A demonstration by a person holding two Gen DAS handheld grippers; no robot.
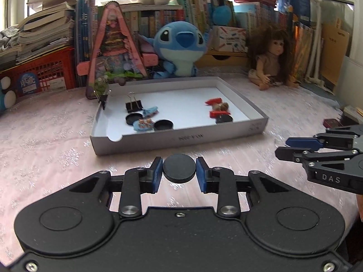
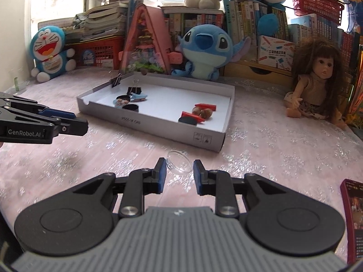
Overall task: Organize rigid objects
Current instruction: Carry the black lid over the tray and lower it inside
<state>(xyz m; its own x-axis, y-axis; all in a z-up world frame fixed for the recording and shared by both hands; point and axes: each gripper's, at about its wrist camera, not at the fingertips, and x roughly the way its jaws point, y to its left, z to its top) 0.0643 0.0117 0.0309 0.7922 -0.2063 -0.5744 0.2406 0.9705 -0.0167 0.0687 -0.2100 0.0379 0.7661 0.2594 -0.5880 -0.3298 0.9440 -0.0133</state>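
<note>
The left gripper (image 1: 179,171) is clenched on a black disc (image 1: 179,168): both blue pads (image 1: 158,173) press its rim, and the disc sits flat between the fingertips, over the pink cloth (image 1: 45,136). Just beyond it stands the near wall of the tray (image 1: 181,139), a shallow grey box with a white floor.

The right gripper (image 2: 179,172) grasps a clear dish (image 2: 178,162). The dish sits tilted between the blue pads (image 2: 162,174), at their tips; the left pad meets its rim, while the contact on the other side is hard to make out through the glass. The tray's near right corner (image 2: 217,144) lies just past it.

Inside the tray, on the left side, lie a binder clip (image 1: 133,104), two more black discs (image 1: 133,119) and two small blue figures (image 1: 143,125), all close together. A second clip (image 1: 104,98) is clamped on the left wall. On the right side lie two red pieces (image 1: 213,101), some brown nuts (image 1: 221,107) between them and another black disc (image 1: 224,119) at the near wall.

Behind the tray sit a blue plush (image 1: 180,47), a pink triangular house (image 1: 113,45) and, to the right, a doll (image 1: 272,59), with books (image 1: 158,20) stacked along the back. From the right wrist view a dark red card (image 2: 352,215) lies on the cloth at the right edge.
</note>
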